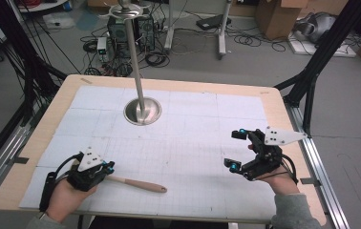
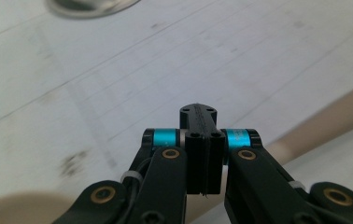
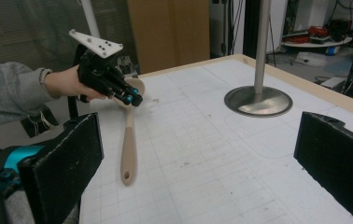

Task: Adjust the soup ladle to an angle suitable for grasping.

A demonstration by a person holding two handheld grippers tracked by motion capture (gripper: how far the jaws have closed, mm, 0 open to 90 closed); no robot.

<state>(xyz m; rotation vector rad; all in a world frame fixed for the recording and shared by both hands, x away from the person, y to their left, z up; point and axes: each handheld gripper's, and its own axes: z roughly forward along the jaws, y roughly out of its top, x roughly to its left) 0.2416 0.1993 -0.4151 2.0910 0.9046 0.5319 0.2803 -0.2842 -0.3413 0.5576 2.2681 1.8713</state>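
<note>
A wooden spoon [image 1: 138,184] lies on the white grid mat near the front left, its handle pointing right. My left gripper [image 1: 108,167] is shut, its jaws pressed flat together with nothing showing between them. It sits over the spoon's neck, hiding the bowl in the high view. The left gripper view shows the left gripper [image 2: 201,140] above the mat with the beige spoon handle [image 2: 314,126] running behind it. In the right gripper view the spoon [image 3: 128,144] stretches toward me from under the left gripper [image 3: 131,98]. My right gripper [image 1: 236,150] is open at the right, holding nothing, with wide-apart pads [image 3: 67,161].
A steel stand with a round base [image 1: 143,111] and a tall pole [image 1: 133,52] rises at the mat's far centre. The base [image 3: 258,101] also shows in the right gripper view. The table's wooden rim [image 1: 291,129] frames the mat. Cables and boxes lie on the floor beyond.
</note>
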